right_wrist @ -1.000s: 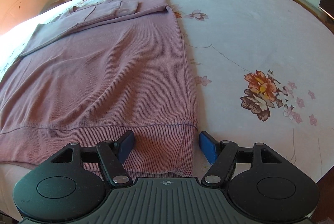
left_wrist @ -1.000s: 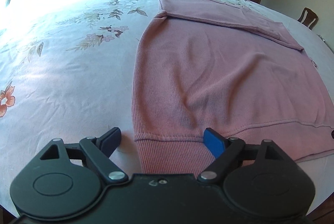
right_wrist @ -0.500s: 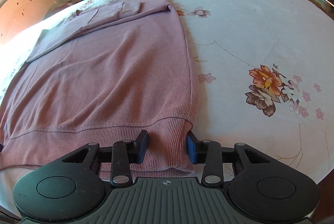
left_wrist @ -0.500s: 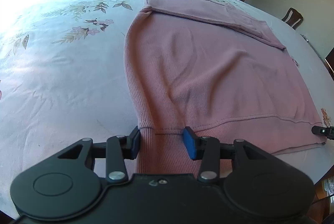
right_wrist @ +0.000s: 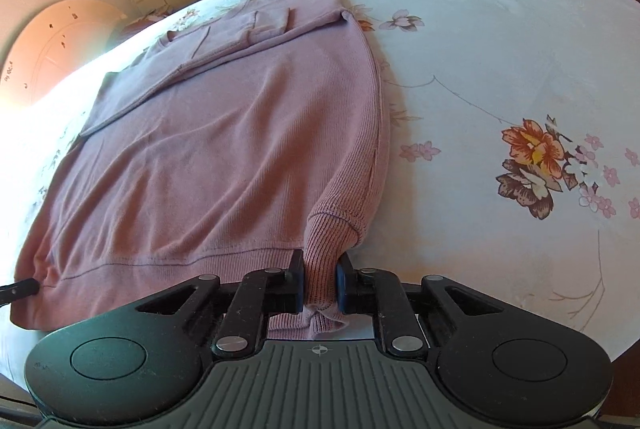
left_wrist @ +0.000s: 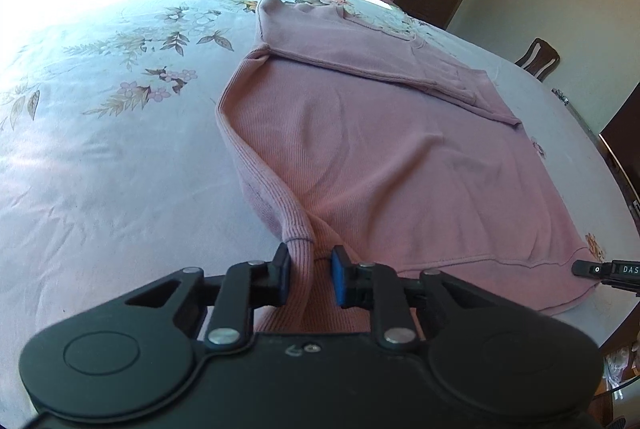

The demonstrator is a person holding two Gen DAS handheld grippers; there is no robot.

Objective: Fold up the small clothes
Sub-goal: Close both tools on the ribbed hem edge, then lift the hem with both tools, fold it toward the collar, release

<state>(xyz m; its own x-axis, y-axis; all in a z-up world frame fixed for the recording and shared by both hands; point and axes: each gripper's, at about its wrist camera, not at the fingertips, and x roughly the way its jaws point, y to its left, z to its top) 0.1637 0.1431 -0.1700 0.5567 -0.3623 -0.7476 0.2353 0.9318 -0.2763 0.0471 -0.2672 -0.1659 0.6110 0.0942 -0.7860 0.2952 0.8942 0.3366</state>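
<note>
With the sleeves already laid across the top of the pink sweater [left_wrist: 380, 149] on the flowered bed [left_wrist: 100, 149], I had my left tongs [left_wrist: 308, 279] and right tongs [right_wrist: 318, 279] each clamped on a bottom hem corner, the body fold itself not yet made.

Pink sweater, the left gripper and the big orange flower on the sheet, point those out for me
pink sweater [left_wrist: 392, 165]: left wrist view, middle of its body.
left gripper [left_wrist: 310, 279]: left wrist view, between fingertips, on pinched hem.
big orange flower [right_wrist: 534, 147]: right wrist view, its centre.
</note>
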